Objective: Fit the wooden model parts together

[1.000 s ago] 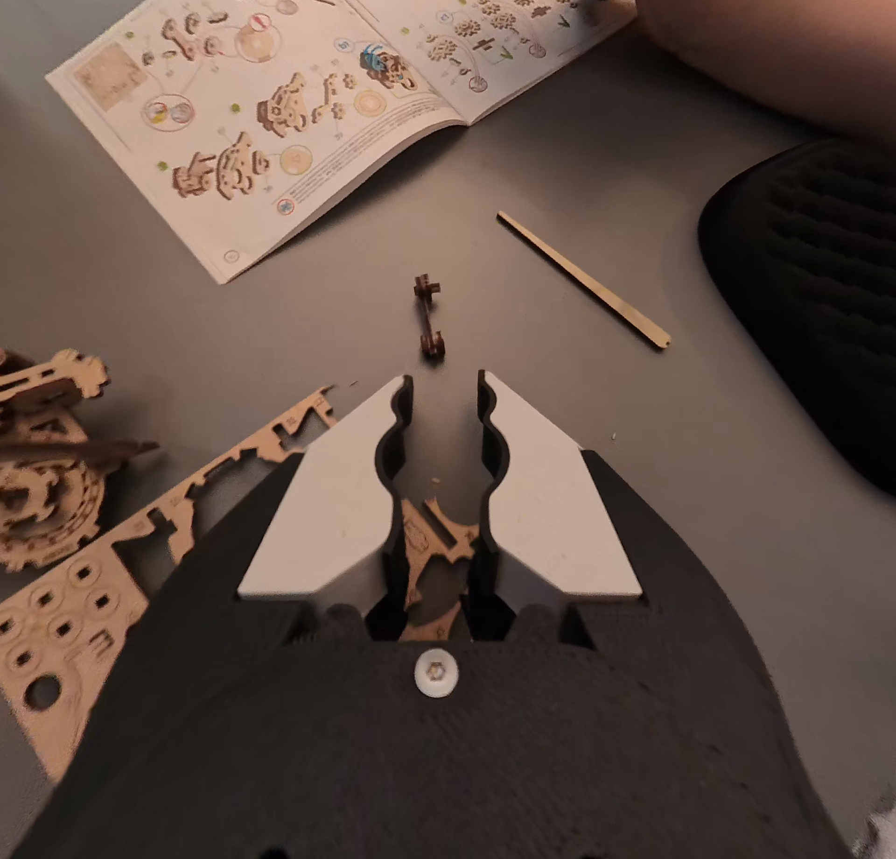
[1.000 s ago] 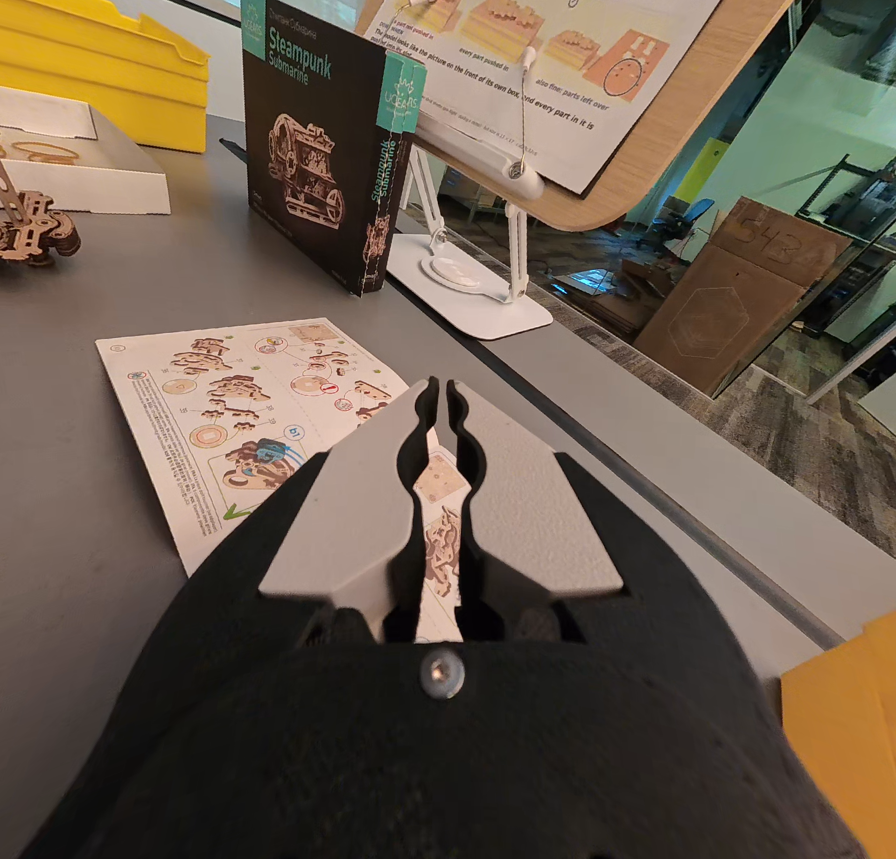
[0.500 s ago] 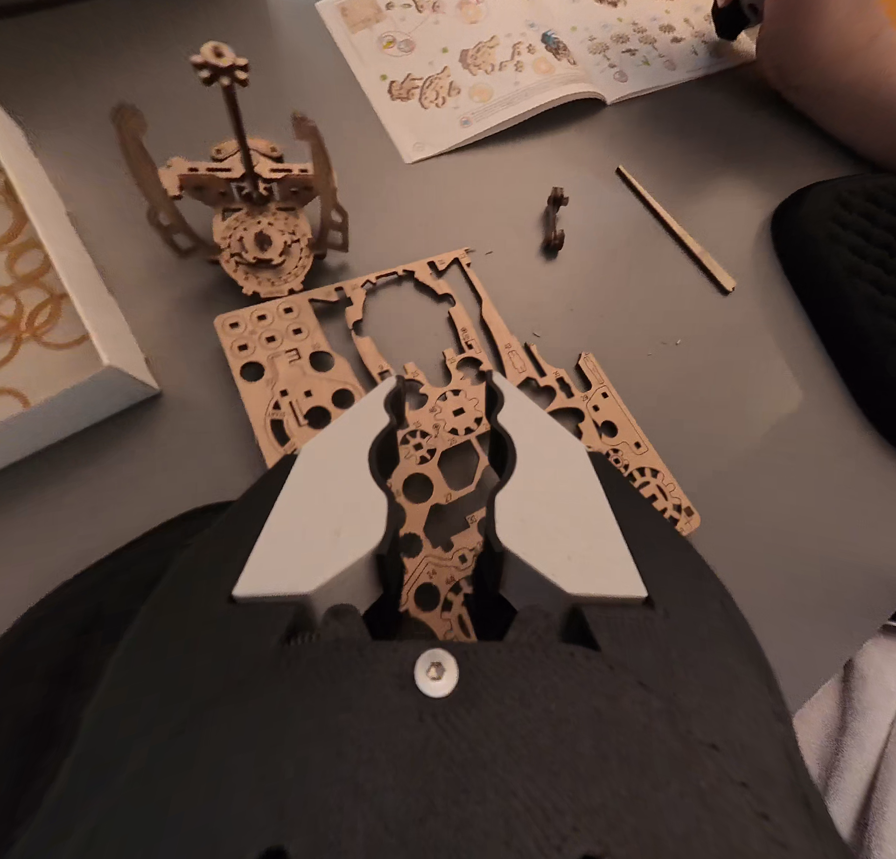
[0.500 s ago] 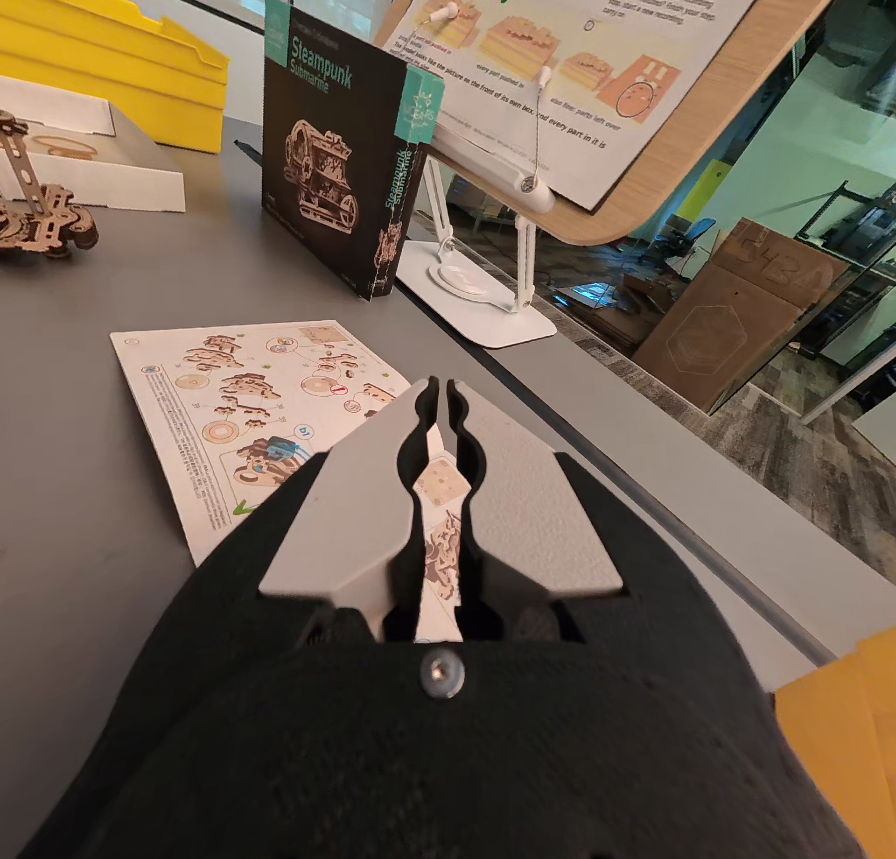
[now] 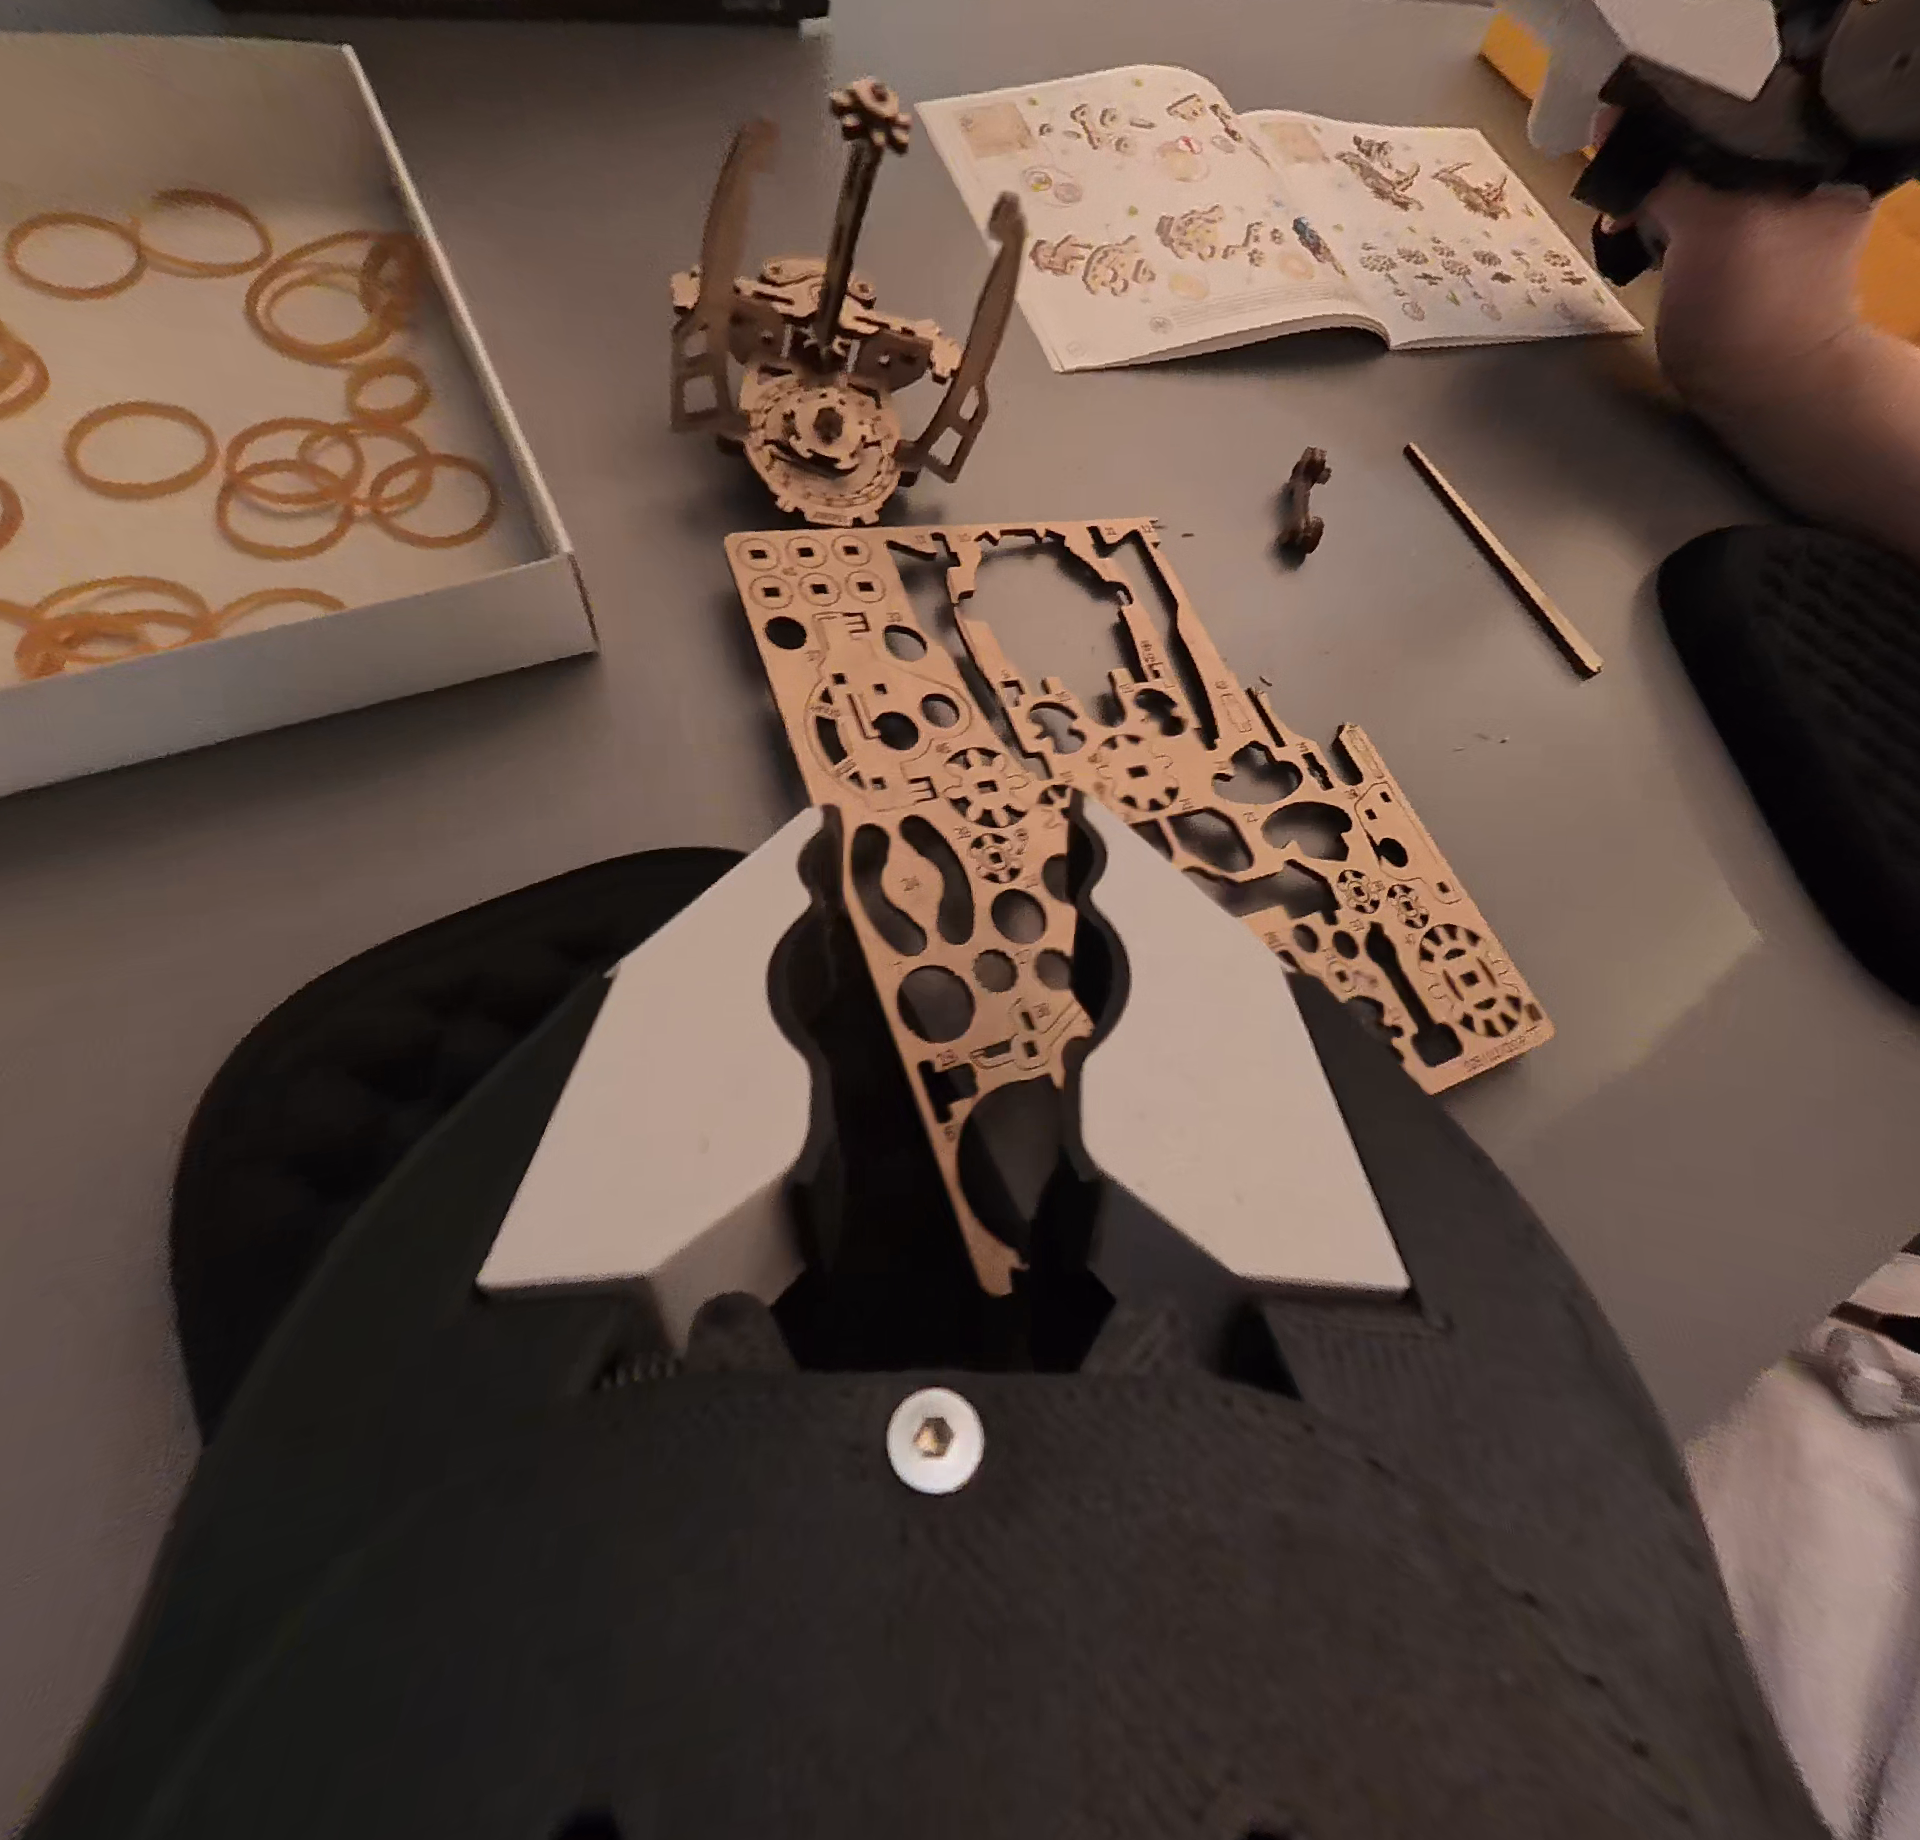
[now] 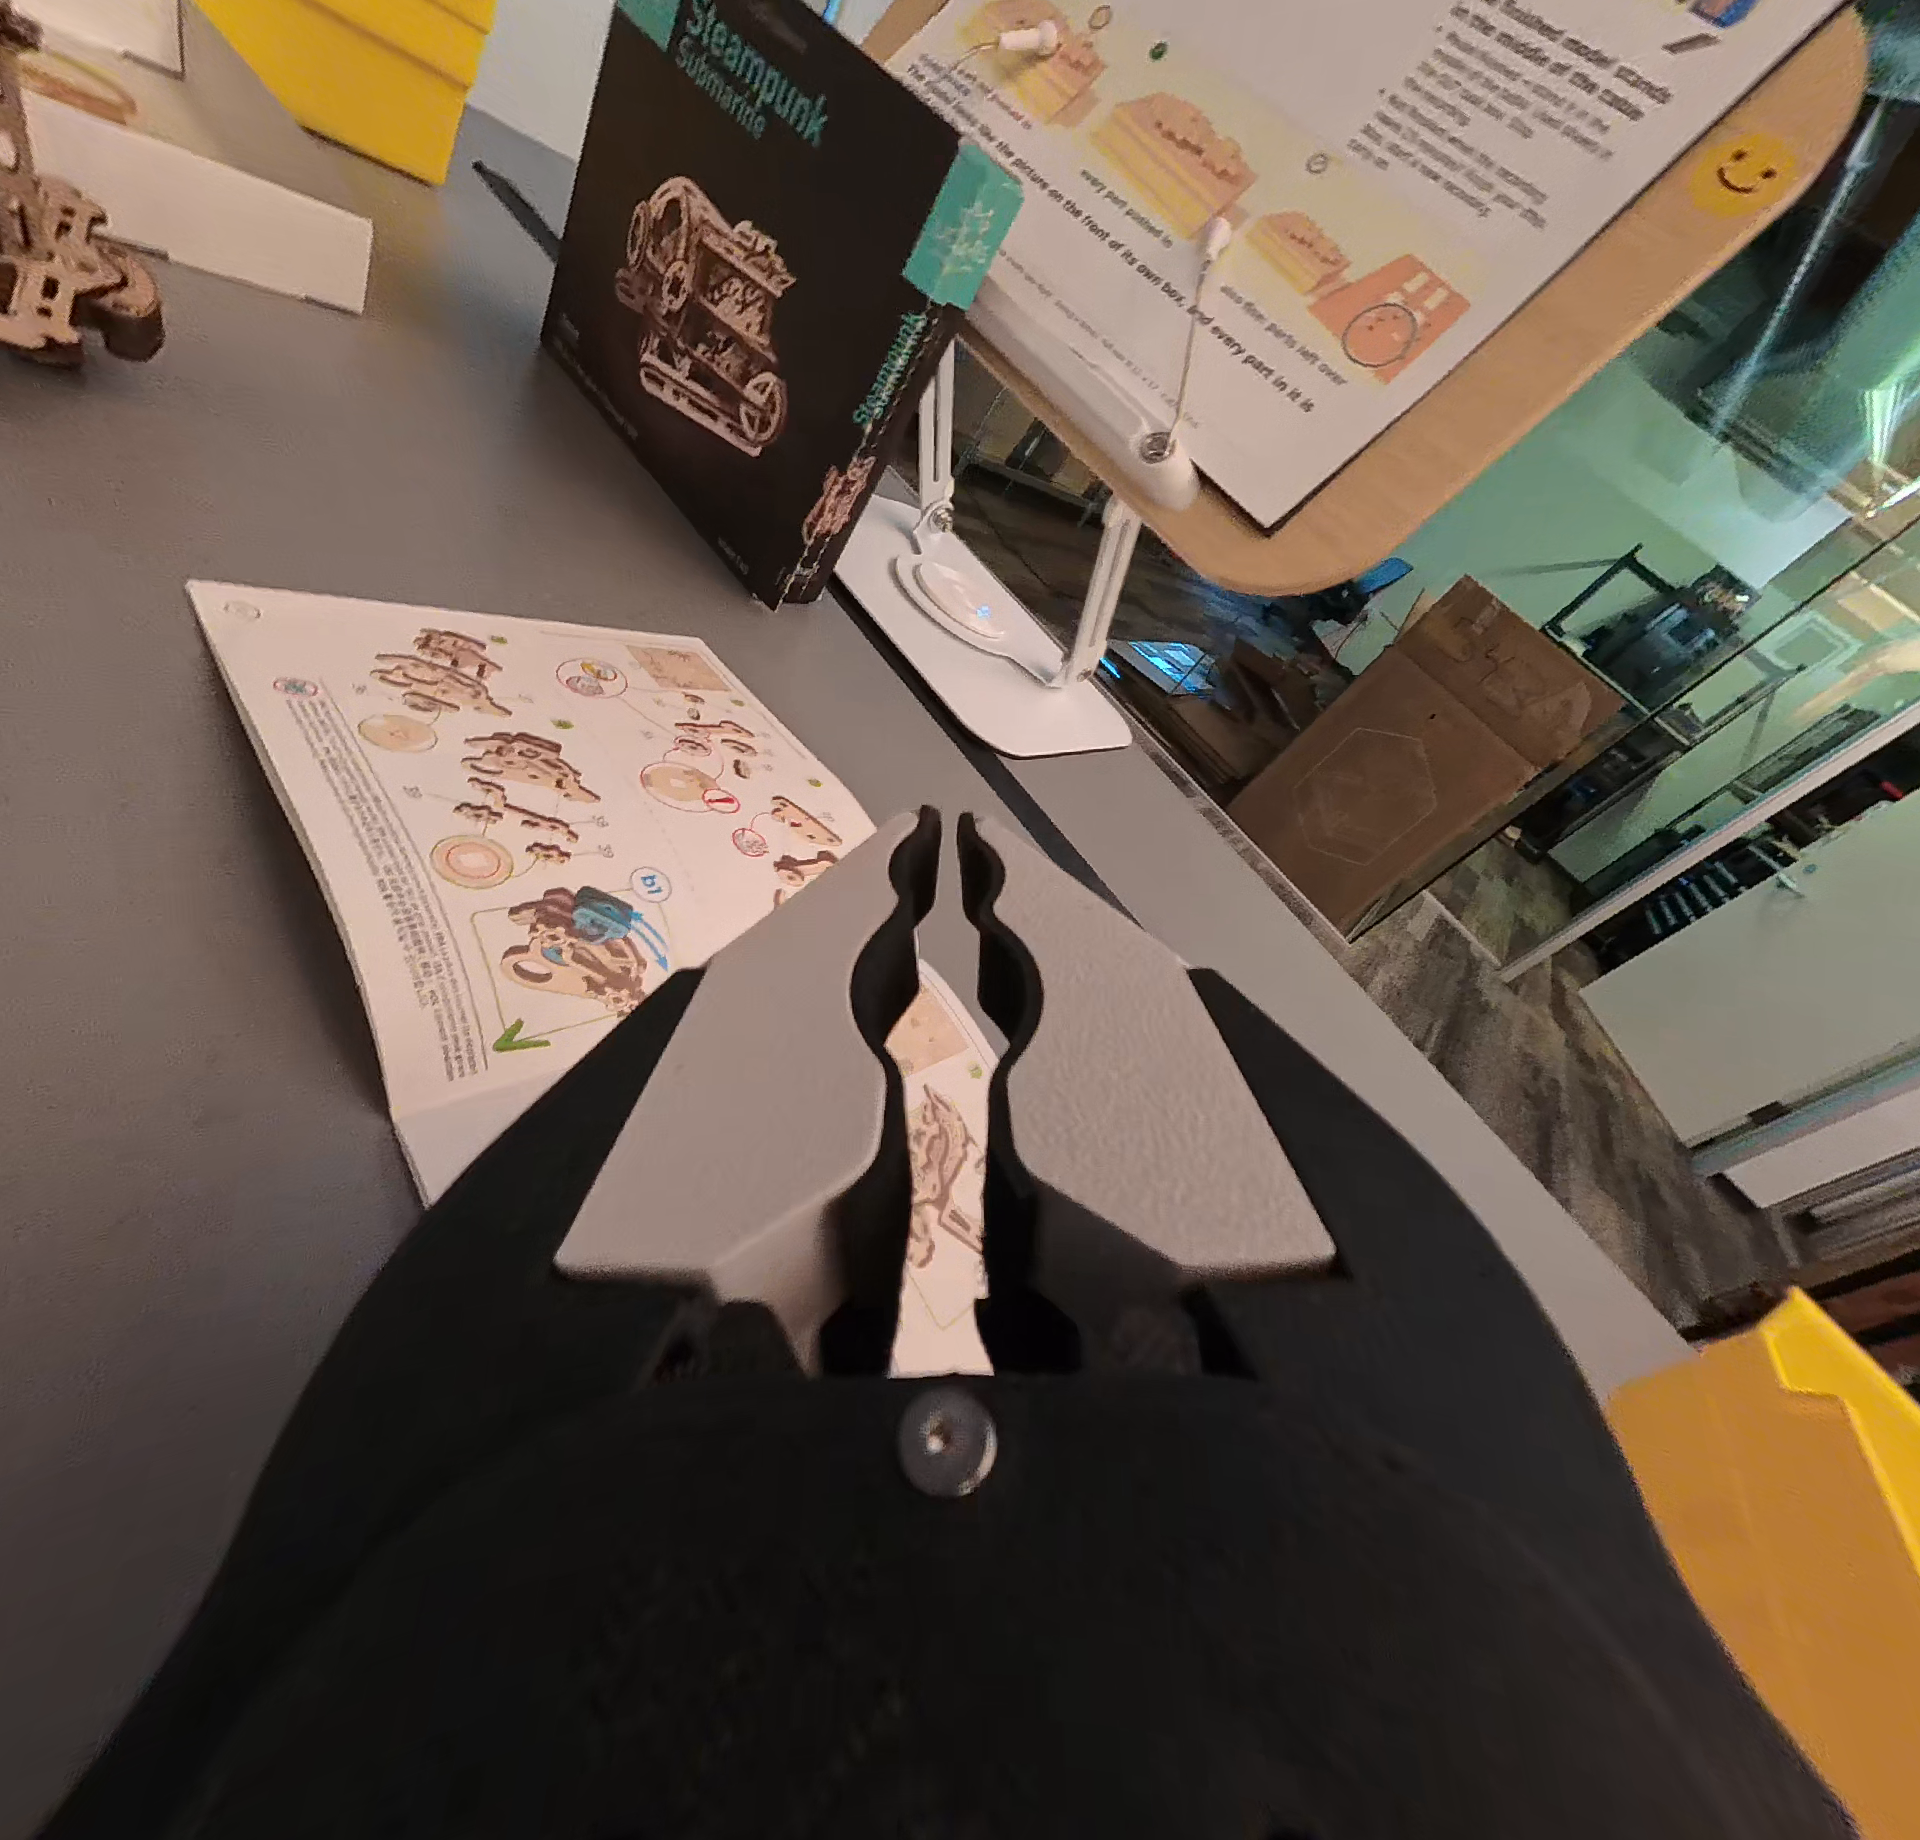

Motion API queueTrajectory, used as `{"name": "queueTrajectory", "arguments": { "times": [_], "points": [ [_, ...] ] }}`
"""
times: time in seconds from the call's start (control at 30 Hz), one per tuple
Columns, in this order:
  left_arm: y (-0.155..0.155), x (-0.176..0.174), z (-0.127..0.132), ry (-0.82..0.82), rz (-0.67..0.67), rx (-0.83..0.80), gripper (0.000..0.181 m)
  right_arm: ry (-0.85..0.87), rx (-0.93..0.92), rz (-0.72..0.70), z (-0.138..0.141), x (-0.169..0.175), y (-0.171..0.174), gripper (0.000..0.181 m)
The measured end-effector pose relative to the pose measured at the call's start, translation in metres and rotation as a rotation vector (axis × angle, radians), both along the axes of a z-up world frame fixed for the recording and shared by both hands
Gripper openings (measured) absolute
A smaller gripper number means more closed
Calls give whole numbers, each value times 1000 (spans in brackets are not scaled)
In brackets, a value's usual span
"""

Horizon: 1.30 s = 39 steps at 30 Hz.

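My left gripper [image 5: 948, 822] is open and empty, held above the near end of a laser-cut wooden parts sheet [image 5: 1132, 751] that lies flat on the grey table [image 5: 623, 824]. A partly built wooden model [image 5: 831, 377] stands upright just beyond the sheet. A small dark wooden part [image 5: 1301, 502] and a thin wooden stick [image 5: 1496, 556] lie to the right. My right gripper [image 6: 940, 826] is shut but for a thin slit and holds nothing, above the open instruction booklet [image 6: 499, 834]. One of its fingers [image 5: 1642, 14] shows at the top right of the left wrist view.
A white box of rubber bands [image 5: 260, 419] sits at the left. Black pads lie at the right [image 5: 1818, 710] and under my left gripper [image 5: 312, 1063]. The dark kit box [image 6: 748, 263] and a board on a white stand [image 6: 1039, 689] stand at the back. Yellow trays [image 6: 312, 34] are far left. There is about 35 cm between the tips of the two grippers. My right tips are roughly 20 cm from the thin wooden stick [image 5: 1496, 556].
My left gripper drew back and up from the small dark part to over the sheet, and its jaws opened wider. The model and white box came into view. The right gripper tilted slightly.
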<state>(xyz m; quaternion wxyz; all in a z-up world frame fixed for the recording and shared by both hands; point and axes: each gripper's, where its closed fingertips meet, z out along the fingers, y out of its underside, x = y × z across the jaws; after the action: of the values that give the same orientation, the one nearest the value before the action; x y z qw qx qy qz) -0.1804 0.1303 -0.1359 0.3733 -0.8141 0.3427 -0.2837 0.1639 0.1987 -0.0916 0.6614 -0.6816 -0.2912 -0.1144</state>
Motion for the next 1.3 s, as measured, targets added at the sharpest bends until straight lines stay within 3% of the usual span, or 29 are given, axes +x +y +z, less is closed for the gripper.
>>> {"name": "queueTrajectory", "arguments": {
  "times": [0.2,0.33,0.57,0.7,0.77,0.83,0.93,1.0,1.13,1.3],
  "points": [
    [21,-18,-5,-24,36,-37,52,-40,7,40,-1,-11,-2,1],
    [24,-9,4,-130,-70,-118,52,-33,4,62,-2,-14,-2,1],
    [32,-5,-3,-94,-169,-283,51,-24,4,88,-1,-18,-2,1],
    [36,-1,-12,-55,-180,-319,52,60,57,127,28,-22,-7,1],
    [37,1,-15,-45,-184,-319,50,195,-44,174,48,-31,-9,1],
    [40,4,-13,-63,-183,-330,50,367,-285,189,56,-40,-10,22],
    [44,7,-11,-101,-178,-354,48,510,-664,192,60,-60,-32,27],
    [46,7,-12,-109,-165,-370,45,440,-789,96,60,-54,-49,24],
    [45,7,-15,-67,-149,-376,46,-8,-979,-422,42,12,-87,20],
    [42,9,-20,18,-146,-350,52,-531,-1289,-657,10,34,-142,3]
  ]
}}
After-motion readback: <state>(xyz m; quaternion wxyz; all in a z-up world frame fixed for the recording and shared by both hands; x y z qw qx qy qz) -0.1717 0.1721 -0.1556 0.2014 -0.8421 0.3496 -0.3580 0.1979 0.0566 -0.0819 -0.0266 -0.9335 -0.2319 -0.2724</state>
